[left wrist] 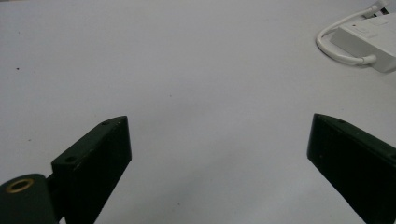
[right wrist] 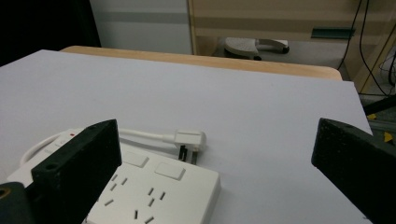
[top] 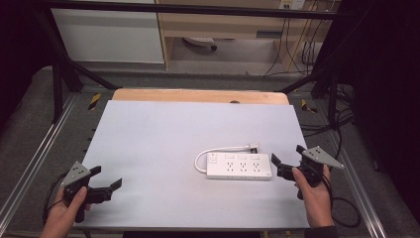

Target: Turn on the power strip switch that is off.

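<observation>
- Fingers (right wrist: 79, 172) on the right gripper (top: 287, 162) are spread wide, nothing held; the left gripper (top: 106, 178) is wide open too, well away.
- The power strip (top: 239, 166) lies flat just beside the right gripper, its plug (top: 253, 146) behind it.
- Looks like the approach step; next, probably close in on the strip's end.

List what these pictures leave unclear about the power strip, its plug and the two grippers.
- Power strip: in the right gripper view its near end is cut off by the bottom edge and its left part hidden by the right gripper's jaw.
- Plug: too small in the high view to count prongs.
- Power strip in the left gripper view: cut off by the right edge.
- Left gripper: handle hidden by the hand.
</observation>
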`<state>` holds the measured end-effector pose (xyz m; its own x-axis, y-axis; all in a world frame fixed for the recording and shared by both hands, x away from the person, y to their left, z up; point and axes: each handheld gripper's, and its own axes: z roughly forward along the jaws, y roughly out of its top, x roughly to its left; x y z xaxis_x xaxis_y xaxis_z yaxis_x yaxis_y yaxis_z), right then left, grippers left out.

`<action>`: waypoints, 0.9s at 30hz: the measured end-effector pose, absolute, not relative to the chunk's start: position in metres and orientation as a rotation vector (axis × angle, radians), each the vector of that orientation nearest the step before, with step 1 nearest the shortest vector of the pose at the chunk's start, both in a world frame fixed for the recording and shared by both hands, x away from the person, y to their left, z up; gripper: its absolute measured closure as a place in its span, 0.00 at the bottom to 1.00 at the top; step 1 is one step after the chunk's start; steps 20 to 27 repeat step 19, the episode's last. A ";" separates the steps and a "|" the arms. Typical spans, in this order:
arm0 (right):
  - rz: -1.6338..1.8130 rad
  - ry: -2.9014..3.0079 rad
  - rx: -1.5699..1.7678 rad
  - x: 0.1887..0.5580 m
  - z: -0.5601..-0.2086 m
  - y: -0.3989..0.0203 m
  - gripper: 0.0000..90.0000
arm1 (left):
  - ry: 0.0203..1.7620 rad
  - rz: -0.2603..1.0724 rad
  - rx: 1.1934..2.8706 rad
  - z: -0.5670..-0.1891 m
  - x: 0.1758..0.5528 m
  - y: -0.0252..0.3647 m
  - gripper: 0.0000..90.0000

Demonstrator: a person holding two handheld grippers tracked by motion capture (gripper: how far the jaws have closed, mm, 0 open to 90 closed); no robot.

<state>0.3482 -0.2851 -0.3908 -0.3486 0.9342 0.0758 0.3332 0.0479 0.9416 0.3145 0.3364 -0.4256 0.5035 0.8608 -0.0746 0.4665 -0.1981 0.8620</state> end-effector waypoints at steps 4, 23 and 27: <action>1.288 1.739 1.294 0.345 -0.399 -0.292 0.02 | 1.104 0.544 1.839 -0.426 0.315 0.336 0.07; 1.072 1.840 1.437 0.358 -0.449 -0.308 0.05 | 1.096 0.540 1.847 -0.426 0.315 0.335 0.07; 1.072 1.840 1.437 0.358 -0.449 -0.308 0.05 | 1.096 0.540 1.847 -0.426 0.315 0.335 0.07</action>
